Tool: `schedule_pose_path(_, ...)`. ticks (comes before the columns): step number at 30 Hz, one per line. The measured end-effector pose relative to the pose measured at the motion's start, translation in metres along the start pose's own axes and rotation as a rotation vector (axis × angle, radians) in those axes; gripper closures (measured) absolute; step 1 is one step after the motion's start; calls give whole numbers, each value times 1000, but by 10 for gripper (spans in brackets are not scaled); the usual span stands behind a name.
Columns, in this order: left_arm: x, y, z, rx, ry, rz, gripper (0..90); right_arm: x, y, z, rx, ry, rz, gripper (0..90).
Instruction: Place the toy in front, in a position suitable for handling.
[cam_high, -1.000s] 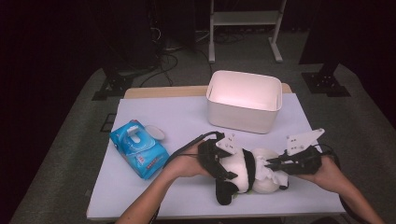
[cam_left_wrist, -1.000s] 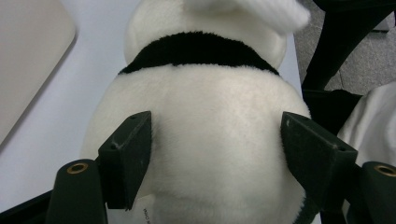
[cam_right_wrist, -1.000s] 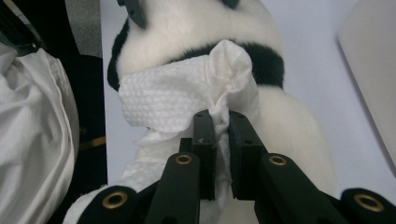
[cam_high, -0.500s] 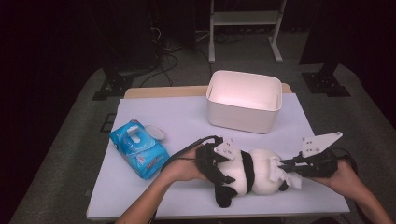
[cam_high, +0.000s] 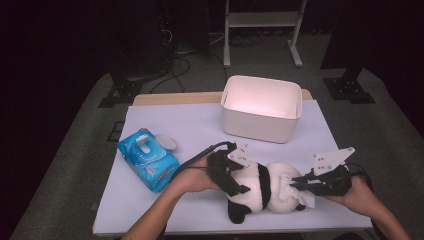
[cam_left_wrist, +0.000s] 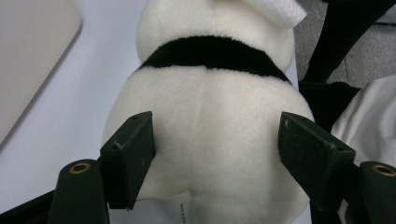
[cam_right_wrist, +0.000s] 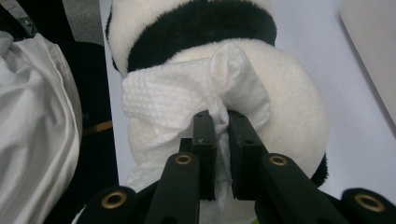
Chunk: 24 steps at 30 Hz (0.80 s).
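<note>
A black-and-white panda plush (cam_high: 260, 186) lies on the white table near its front edge. My left gripper (cam_high: 239, 176) holds it by the body: in the left gripper view both pads (cam_left_wrist: 128, 156) press into the white fur of the panda (cam_left_wrist: 210, 116). My right gripper (cam_high: 296, 184) comes in from the right, shut on a white wipe (cam_high: 295, 194). In the right gripper view the jaws pinch the wipe (cam_right_wrist: 168, 100) against the panda's round white head (cam_right_wrist: 289, 112), with my right gripper (cam_right_wrist: 219, 119) at the fold.
A white open bin (cam_high: 262, 107) stands behind the panda, at the back right of the table (cam_high: 190, 125). A blue pack of wipes (cam_high: 147, 159) lies to the left. The person's white garment (cam_right_wrist: 32, 121) hangs at the table's front edge.
The right gripper has shifted slightly to the right over the panda's head with the wipe in it. The left gripper has kept still on the body.
</note>
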<state>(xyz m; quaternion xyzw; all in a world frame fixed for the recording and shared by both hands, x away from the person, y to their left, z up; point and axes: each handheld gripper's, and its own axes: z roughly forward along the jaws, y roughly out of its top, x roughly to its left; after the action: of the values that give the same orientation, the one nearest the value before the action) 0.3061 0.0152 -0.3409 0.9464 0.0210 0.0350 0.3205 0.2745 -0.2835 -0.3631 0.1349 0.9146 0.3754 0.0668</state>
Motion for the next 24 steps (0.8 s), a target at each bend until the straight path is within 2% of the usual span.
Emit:
schedule_pose_path(3,-1,0,4,3,-6,0,269,0,5,0,-20,7,-7,816)
schedule_pose_path(6,-3,1,6,9,-4,1,270,3,17,8,-31,26,-43,816)
schedule_pose_path(9,-4,0,5,26,4,20,272,6,28,18,-33,45,-73,816)
schedule_pose_path(11,-5,-2,6,9,3,10,273,6,30,19,-28,45,-83,816)
schedule_pose_path(15,-5,-5,6,-11,-3,2,274,5,18,9,-38,30,-51,815)
schedule_pose_path(24,-5,-4,6,-5,-5,0,274,-1,-34,-17,-81,-10,93,813)
